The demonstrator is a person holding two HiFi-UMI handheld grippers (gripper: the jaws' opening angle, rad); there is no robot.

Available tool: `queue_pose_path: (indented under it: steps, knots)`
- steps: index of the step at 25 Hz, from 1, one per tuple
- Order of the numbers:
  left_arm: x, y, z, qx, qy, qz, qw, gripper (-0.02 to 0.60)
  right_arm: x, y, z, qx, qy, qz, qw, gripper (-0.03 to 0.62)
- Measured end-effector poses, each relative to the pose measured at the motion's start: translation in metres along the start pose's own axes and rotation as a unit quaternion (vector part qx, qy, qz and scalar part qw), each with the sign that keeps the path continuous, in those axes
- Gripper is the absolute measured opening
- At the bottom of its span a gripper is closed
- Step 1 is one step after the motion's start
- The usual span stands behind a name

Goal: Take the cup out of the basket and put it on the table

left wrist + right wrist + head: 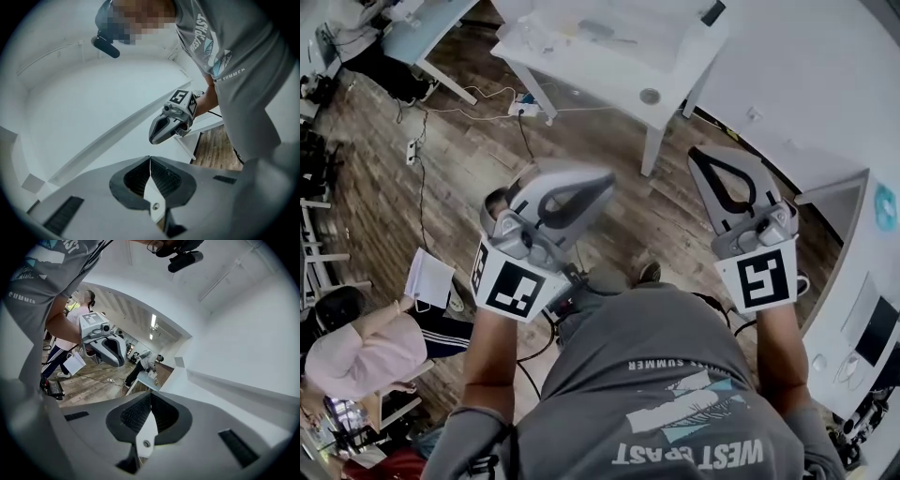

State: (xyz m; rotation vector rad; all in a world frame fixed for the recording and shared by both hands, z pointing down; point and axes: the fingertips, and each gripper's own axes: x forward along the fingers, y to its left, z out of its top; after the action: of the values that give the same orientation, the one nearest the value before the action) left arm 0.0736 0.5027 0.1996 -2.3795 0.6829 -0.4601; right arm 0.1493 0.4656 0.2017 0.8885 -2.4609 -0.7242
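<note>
Wood floor (478, 187) and white table (581, 80) below, white walls (93, 103) close by. Jaws of left gripper (150, 164) and right gripper (151, 401) pressed together, empty. No cup, no basket in any view. Probably pre-reach. Next: locate the basket, then part jaws round the cup.

The person's grey T-shirt (600, 375) reads "WEST COAST" and "SUMMER", upside down in the head view.
</note>
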Motion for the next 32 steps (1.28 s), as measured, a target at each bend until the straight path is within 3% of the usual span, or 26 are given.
queue_pose_path:
  steps: [10,23,32]
  knots:
    - [0.021,0.033,-0.036,-0.011,-0.007,-0.018,0.9998,0.015,0.036,-0.029,-0.022,0.013,0.029,-0.015,0.999,0.011]
    - [0.026,0.116,-0.087,0.007,-0.062,-0.034,0.9975,0.015,0.113,-0.074,-0.014,0.002,0.058,-0.073,0.996,0.011]
    - [0.068,0.135,-0.110,-0.011,-0.048,-0.031,0.9983,0.015,0.138,-0.104,-0.050,0.010,0.061,-0.054,0.997,0.011]
